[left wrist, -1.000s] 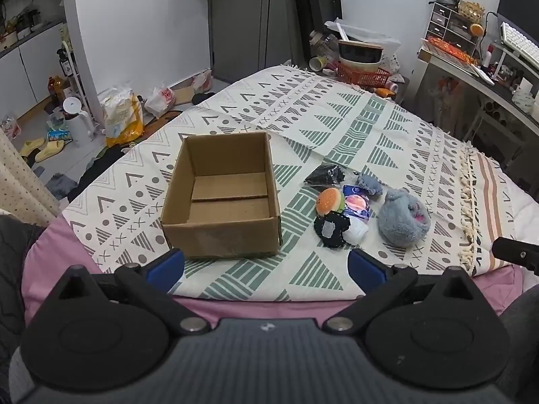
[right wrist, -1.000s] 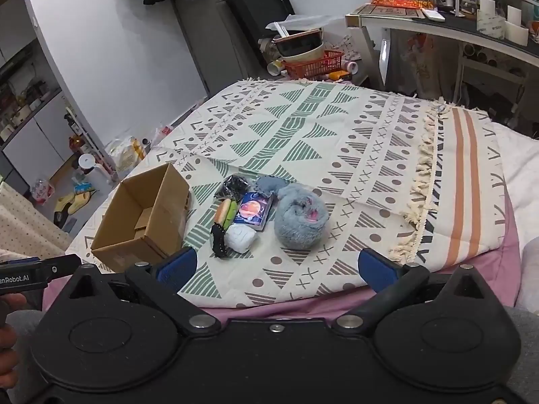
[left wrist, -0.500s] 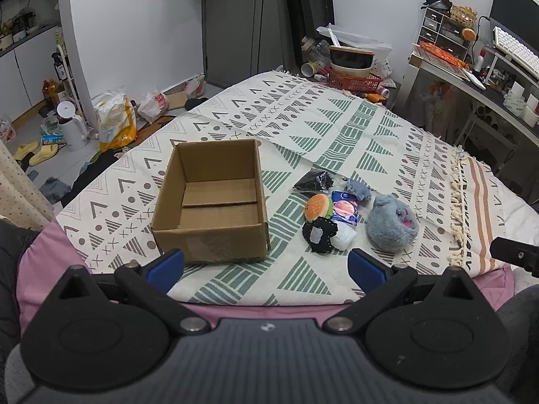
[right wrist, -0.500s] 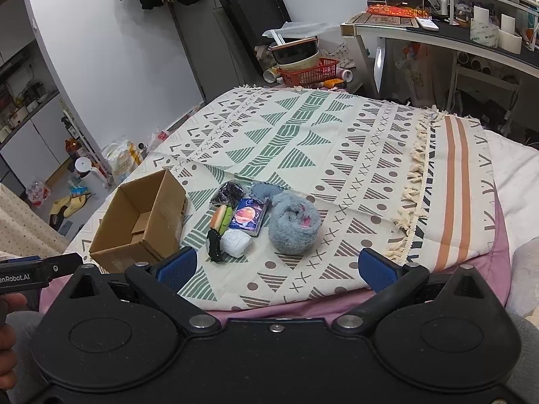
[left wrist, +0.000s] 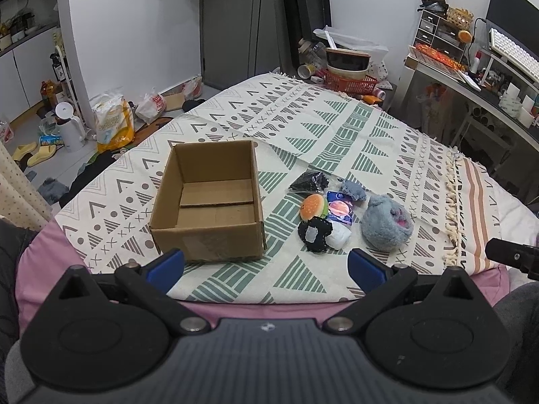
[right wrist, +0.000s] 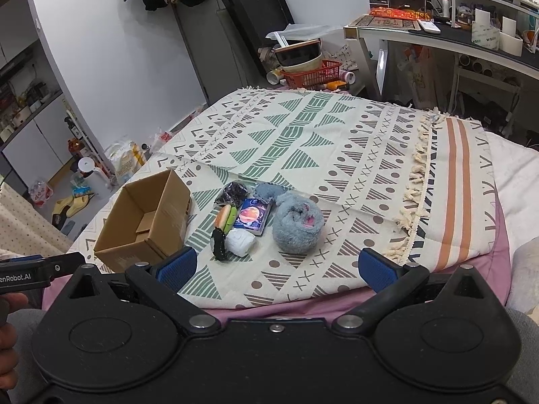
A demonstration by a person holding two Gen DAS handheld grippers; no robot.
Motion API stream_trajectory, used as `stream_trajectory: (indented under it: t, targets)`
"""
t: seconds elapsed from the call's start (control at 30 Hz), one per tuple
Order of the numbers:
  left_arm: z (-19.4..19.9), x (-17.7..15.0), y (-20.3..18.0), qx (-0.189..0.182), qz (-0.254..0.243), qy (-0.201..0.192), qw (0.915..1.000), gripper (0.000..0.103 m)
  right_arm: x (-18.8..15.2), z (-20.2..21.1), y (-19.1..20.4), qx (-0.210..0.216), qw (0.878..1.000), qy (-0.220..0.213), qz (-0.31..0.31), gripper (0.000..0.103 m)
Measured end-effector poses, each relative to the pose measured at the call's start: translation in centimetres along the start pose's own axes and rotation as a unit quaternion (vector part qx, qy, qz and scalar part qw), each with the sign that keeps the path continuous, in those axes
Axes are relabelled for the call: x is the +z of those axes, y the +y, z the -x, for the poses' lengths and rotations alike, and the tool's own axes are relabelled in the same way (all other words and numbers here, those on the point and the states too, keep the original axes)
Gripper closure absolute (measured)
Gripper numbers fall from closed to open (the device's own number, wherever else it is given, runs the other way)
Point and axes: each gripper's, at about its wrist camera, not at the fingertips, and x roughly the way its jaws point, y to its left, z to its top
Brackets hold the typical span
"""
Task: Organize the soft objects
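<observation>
An open, empty cardboard box point(left wrist: 209, 202) point(right wrist: 145, 219) stands on the patterned bedspread point(left wrist: 337, 128). To its right lies a cluster of soft items: a grey-blue plush point(left wrist: 385, 224) point(right wrist: 296, 222), a burger toy point(left wrist: 313, 205) point(right wrist: 226, 217), a black-and-white plush point(left wrist: 315, 234), a white soft lump point(left wrist: 338, 235) point(right wrist: 240, 241), a small blue packet point(left wrist: 340, 208) point(right wrist: 252, 217), a dark crinkled pouch point(left wrist: 308, 181) point(right wrist: 234, 191) and a small grey cloth point(left wrist: 352, 190). My left gripper point(left wrist: 266, 267) is open and empty, short of the box. My right gripper point(right wrist: 276, 269) is open and empty, short of the cluster.
A desk point(right wrist: 438, 33) with a keyboard stands at the right. An orange basket with bowls point(left wrist: 348, 74) sits beyond the bed's far end. Bags, a white jug and slippers litter the floor point(left wrist: 67, 134) on the left. The bedspread's tasselled edge point(right wrist: 417, 168) runs along the right.
Both grippers have pulled back and risen, so the box and the soft items look smaller and farther. Nothing on the bed has moved.
</observation>
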Motion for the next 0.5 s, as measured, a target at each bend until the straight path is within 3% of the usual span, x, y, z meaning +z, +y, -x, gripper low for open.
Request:
stream_trajectory:
  t: [0.5]
  targets:
    - [0.81,0.13,-0.09,-0.001,0.002,-0.004,1.0000,0.001,-0.09,0.20,0.23,0.003,1.000,-0.001,0.004,0.000]
